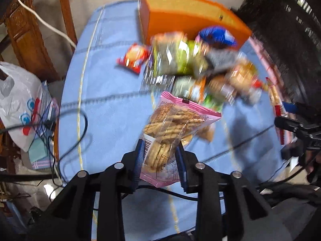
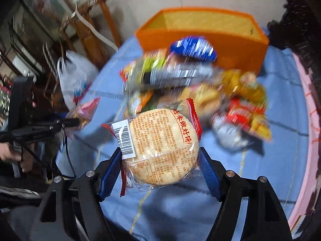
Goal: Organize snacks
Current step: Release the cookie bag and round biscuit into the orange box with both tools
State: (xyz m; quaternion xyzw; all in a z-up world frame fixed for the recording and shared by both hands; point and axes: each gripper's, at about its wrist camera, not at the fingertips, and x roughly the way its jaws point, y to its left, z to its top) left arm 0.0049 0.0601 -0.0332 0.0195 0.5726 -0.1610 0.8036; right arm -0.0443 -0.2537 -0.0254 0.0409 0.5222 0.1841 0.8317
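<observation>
Snacks sit clamped between both fingers: pink biscuit bag (image 1: 172, 132) left, rice cracker packet (image 2: 162, 146) right.

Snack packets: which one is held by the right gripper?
The round rice cracker packet, clear wrap with red ends, sits between the right gripper fingers; the left gripper holds a pink packet.

A lived-in home, most likely a dining or sitting room. Carved dark wooden chair (image 1: 26, 30) drawn up beside a round counter (image 1: 112, 80) under a pale blue checked cloth with a pink edge. White plastic shopping bag (image 1: 18, 100) slumped at the side, loose black cables (image 1: 80, 120) trailing over the cloth. Orange storage box (image 2: 202, 32) and a heap of packaged snacks (image 2: 180, 84) on top. Glass-fronted cabinet (image 2: 40, 10) behind, plain tiled floor below.
</observation>
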